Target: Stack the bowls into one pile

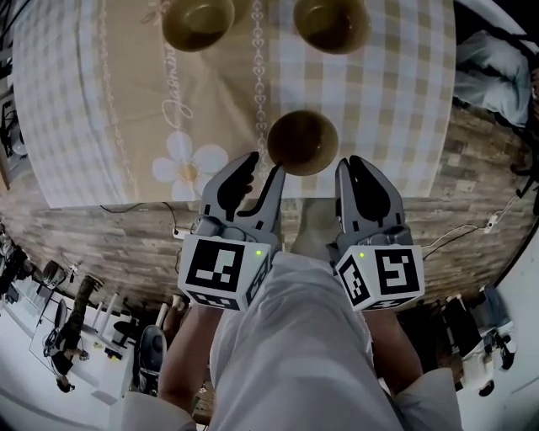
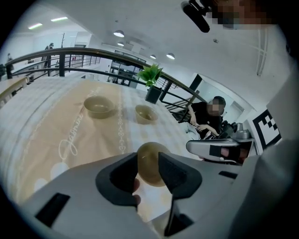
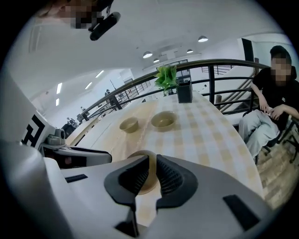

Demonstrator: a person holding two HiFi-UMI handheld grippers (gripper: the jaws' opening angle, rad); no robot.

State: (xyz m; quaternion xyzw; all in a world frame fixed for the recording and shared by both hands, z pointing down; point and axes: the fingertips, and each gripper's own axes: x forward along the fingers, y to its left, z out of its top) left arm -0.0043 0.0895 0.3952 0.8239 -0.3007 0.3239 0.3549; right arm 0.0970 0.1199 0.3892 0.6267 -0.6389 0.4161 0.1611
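Head view: the left gripper (image 1: 263, 164) has its fingers spread and holds nothing. The near bowl (image 1: 303, 141) sits upright on the tablecloth (image 1: 126, 101), just past that gripper's inner fingertip and apart from it. The right gripper (image 1: 358, 162) is beside it with its fingers drawn close, and the same bowl lies just ahead of its tips. Two far bowls (image 1: 198, 21) (image 1: 330, 23) lie side by side, well beyond both sets of tips, so nothing is stacked yet.

Left gripper view: the gap between the fingers frames the near bowl (image 2: 148, 156) beyond them. This looks like lining up on its rim, since it is the closest bowl.

Right gripper view: only a narrow slit separates the fingers, and they clamp nothing. The near bowl (image 3: 140, 155) shows through the slit. The right gripper probably waits in support.
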